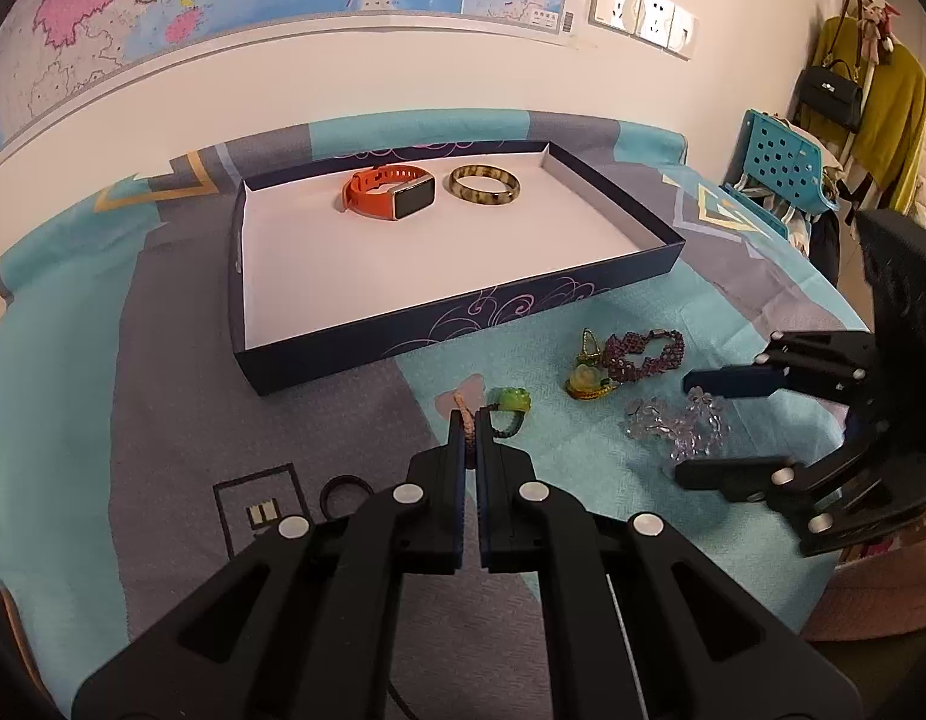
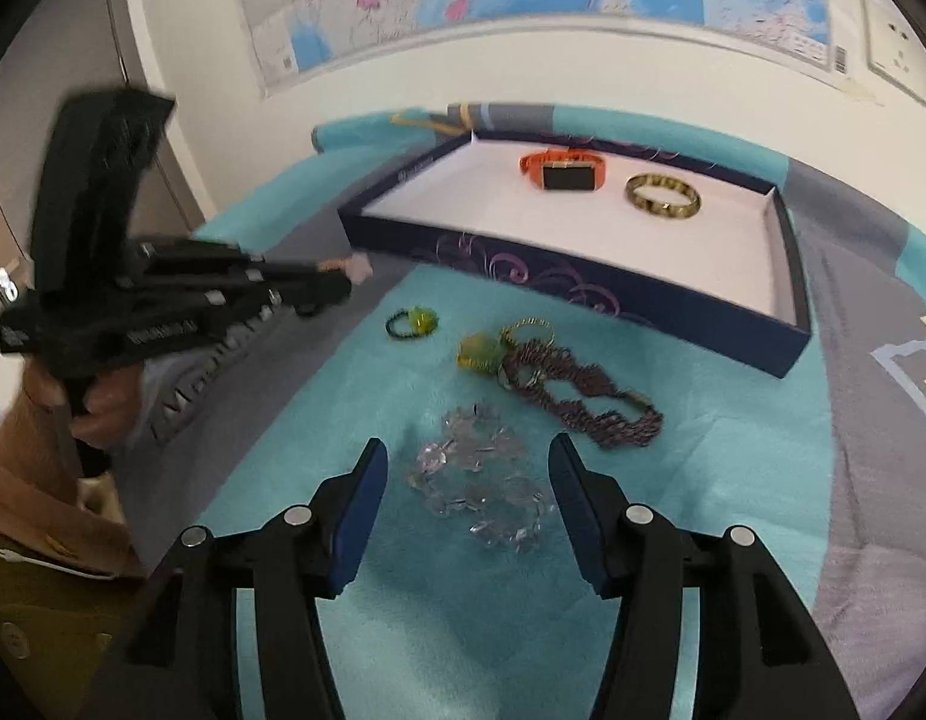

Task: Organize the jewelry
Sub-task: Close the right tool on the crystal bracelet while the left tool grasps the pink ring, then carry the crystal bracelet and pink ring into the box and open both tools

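A dark blue tray (image 1: 463, 330) (image 2: 583, 282) holds an orange smartwatch (image 1: 391, 192) (image 2: 562, 171) and a brown bangle (image 1: 485, 185) (image 2: 664, 197). My left gripper (image 1: 470, 420) (image 2: 343, 282) is shut on a pink corded charm (image 1: 466, 399) (image 2: 358, 267), held just above the cloth. My right gripper (image 2: 466, 450) (image 1: 697, 426) is open around a clear crystal bracelet (image 2: 481, 492) (image 1: 679, 423). On the cloth lie a green ring (image 1: 510, 405) (image 2: 412, 323), a yellow flower piece (image 1: 586, 378) (image 2: 481, 351) and a purple beaded bracelet (image 1: 643, 354) (image 2: 589, 399).
A black ring (image 1: 345, 492) lies on the patterned cloth (image 1: 163, 420) at the left. A map hangs on the wall (image 1: 343, 90) behind the table. A blue chair (image 1: 775, 168) with clothes stands at the right.
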Demonstrator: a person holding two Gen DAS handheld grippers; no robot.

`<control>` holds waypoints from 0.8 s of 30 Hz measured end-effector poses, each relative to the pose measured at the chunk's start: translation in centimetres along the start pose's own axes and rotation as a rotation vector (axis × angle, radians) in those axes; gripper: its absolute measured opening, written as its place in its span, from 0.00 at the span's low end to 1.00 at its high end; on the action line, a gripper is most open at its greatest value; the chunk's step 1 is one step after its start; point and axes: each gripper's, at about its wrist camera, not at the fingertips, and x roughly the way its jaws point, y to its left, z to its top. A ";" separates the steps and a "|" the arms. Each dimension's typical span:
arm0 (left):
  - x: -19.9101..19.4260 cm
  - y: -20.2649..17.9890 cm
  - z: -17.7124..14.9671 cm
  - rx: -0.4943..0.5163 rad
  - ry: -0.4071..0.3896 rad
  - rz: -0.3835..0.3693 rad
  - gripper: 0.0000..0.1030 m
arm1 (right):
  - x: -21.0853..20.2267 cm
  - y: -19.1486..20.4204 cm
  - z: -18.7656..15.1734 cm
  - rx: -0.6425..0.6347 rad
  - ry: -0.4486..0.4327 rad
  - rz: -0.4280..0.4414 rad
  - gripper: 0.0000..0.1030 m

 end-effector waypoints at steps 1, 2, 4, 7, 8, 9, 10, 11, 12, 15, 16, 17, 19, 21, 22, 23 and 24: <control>0.0 0.0 0.0 0.000 0.001 0.001 0.03 | 0.1 0.1 0.0 -0.006 -0.004 -0.011 0.31; 0.0 0.0 0.0 -0.001 0.001 0.002 0.03 | 0.0 0.0 0.1 -0.004 -0.002 -0.004 0.22; 0.0 0.0 0.0 0.001 0.000 0.002 0.03 | -0.1 -0.4 0.1 0.011 -0.004 0.013 0.10; -0.1 0.2 0.2 -0.001 -0.004 0.001 0.03 | -0.7 -0.8 0.2 0.017 -0.016 0.032 0.08; -0.1 0.3 0.2 -0.003 -0.005 0.000 0.03 | -1.0 -0.9 0.3 0.024 -0.023 0.042 0.07; -0.1 0.3 0.4 -0.003 -0.006 0.002 0.03 | -1.2 -1.0 0.4 0.028 -0.031 0.052 0.07; -0.2 0.4 0.5 -0.003 -0.008 0.004 0.03 | -1.6 -1.1 0.6 0.030 -0.043 0.059 0.07; -0.3 0.5 0.6 -0.002 -0.011 0.004 0.03 | -2.0 -1.2 0.8 0.029 -0.054 0.061 0.07; -0.4 0.5 0.8 0.001 -0.015 0.003 0.03 | -2.3 -1.3 1.1 0.029 -0.065 0.063 0.07; -0.8 0.6 1.6 0.012 -0.030 0.009 0.03 | -3.5 -1.9 2.3 0.030 -0.105 0.058 0.07; -0.9 0.7 1.9 0.017 -0.038 0.012 0.03 | -3.9 -2.2 2.8 0.029 -0.122 0.052 0.07; -1.0 0.7 2.2 0.021 -0.043 0.013 0.03 | -4.3 -2.4 3.4 0.025 -0.137 0.044 0.07; -1.2 0.7 3.0 0.032 -0.056 0.020 0.03 | -4.8 -2.9 4.4 0.017 -0.164 0.022 0.07; -1.3 0.7 3.9 0.049 -0.067 0.029 0.03 | -5.2 -3.5 5.4 0.015 -0.190 0.012 0.07; -1.3 0.8 4.4 0.058 -0.073 0.036 0.03 | -5.4 -4.0 6.1 0.016 -0.206 0.002 0.07; -1.3 0.8 4.8 0.063 -0.077 0.038 0.03 | -5.6 -4.3 6.8 0.013 -0.219 -0.009 0.07; -1.2 0.8 5.3 0.068 -0.081 0.036 0.03 | -5.6 -4.6 7.3 0.010 -0.228 -0.015 0.07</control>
